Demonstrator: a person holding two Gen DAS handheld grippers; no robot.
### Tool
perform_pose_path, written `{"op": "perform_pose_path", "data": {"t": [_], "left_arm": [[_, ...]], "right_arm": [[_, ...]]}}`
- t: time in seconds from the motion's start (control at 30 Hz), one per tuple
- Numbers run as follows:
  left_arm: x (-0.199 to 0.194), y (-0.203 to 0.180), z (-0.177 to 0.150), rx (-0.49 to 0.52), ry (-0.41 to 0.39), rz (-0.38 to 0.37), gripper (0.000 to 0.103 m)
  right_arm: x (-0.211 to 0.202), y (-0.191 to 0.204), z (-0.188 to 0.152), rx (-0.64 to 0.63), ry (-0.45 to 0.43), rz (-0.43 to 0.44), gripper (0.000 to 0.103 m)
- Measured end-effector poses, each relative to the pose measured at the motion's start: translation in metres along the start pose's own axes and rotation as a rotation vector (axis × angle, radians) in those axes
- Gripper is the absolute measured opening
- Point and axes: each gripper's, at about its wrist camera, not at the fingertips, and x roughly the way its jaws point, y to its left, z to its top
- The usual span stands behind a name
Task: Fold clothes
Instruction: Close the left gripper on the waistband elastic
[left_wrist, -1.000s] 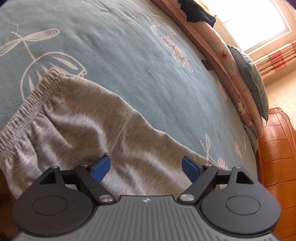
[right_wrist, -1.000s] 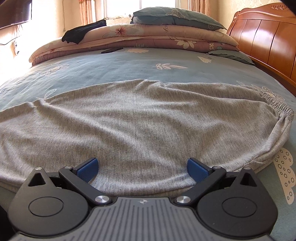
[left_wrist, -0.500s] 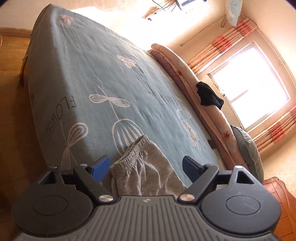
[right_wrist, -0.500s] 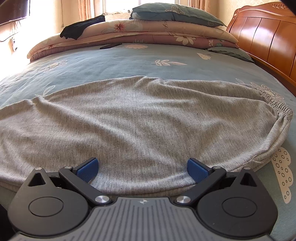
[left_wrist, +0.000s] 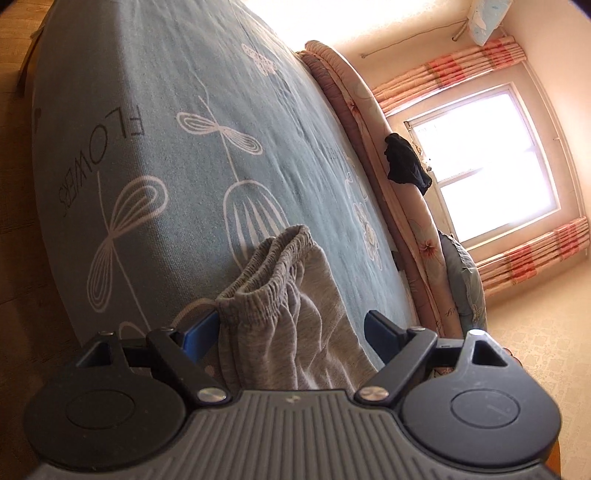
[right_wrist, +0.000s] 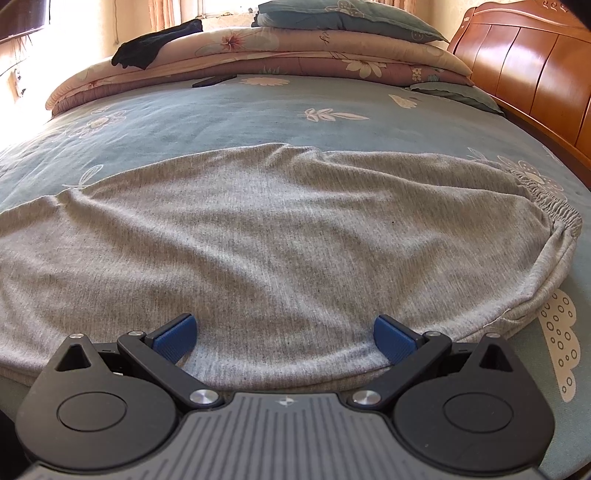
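Observation:
A grey knit garment (right_wrist: 277, 229) lies spread flat across the teal bedsheet (right_wrist: 258, 107), with an elastic band (right_wrist: 546, 199) at its right end. My right gripper (right_wrist: 284, 332) is open, low over the garment's near edge, and its blue pads rest apart on the cloth. In the left wrist view the other end of the garment (left_wrist: 306, 314) bunches at the bed's edge, its gathered elastic hem (left_wrist: 269, 266) standing up. My left gripper (left_wrist: 291, 328) is open with this bunched end between its jaws. The cloth lies against the left pad and the right pad is clear of it.
A folded floral quilt (right_wrist: 295, 48) with a teal pillow (right_wrist: 351, 14) lies along the far side. A black garment (right_wrist: 155, 46) sits on the quilt and a dark remote (right_wrist: 214, 80) beside it. A wooden headboard (right_wrist: 535, 66) stands at right. Wooden floor (left_wrist: 14, 184) lies beyond the bed's edge.
The left gripper rolled and swung from over the garment's flat middle to its elastic end at the bed's edge; that end now sits between the jaws. The right gripper stayed put.

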Motion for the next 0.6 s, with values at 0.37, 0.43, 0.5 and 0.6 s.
{"op": "perform_pose_path", "data": {"t": [0.37,0.43,0.5,0.6], "left_arm": [[0.019,0.011,0.02,-0.023,0.03,-0.094,0.09],[0.025,0.014,0.024,-0.039,0.035,-0.117,0.091],[0.026,0.016,0.023,-0.05,0.045,-0.138,0.091],[0.023,0.021,0.013,-0.051,0.08,-0.186,0.091]], "right_arm": [[0.002,0.005,0.006,0.008,0.037,-0.03,0.103],[0.002,0.006,0.007,0.01,0.044,-0.035,0.103],[0.002,0.007,0.007,0.011,0.048,-0.037,0.103],[0.001,0.007,0.006,0.009,0.051,-0.038,0.103]]}}
